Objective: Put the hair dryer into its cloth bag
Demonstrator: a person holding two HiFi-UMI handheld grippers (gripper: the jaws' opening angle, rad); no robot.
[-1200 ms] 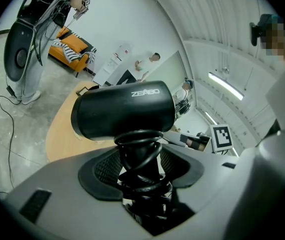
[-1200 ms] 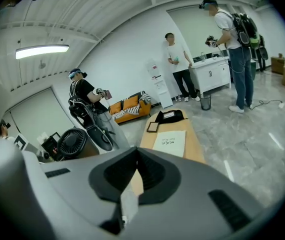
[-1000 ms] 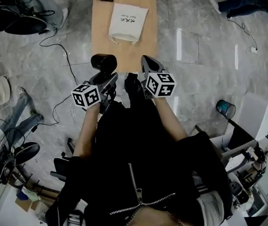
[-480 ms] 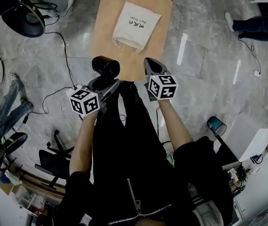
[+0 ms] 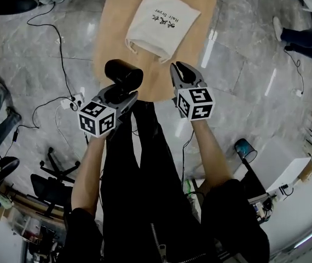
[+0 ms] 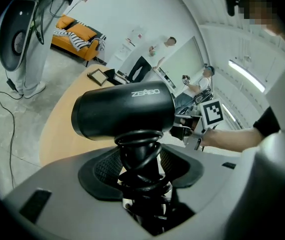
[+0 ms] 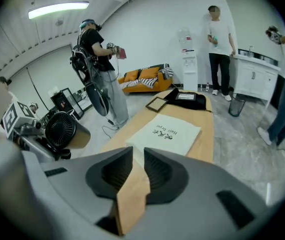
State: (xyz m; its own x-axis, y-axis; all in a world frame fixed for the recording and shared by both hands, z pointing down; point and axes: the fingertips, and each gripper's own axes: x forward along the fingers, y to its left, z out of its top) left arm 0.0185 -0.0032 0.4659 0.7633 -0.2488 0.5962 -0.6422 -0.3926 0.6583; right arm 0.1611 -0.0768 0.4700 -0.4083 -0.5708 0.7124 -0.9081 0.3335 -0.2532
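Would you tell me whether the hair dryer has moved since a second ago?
Yes: the hair dryer has come nearer to the cloth bag lying ahead.

Reads "ZEABO" in pale capitals along the side of the black hair dryer (image 6: 125, 115), near and to the left. Reads "Hair Dryer" in small dark print on the white cloth bag (image 5: 161, 23) farther off, beside a line of characters (too small to make out).

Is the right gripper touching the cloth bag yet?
Apart. The head view shows bare table between the right gripper and the cloth bag.
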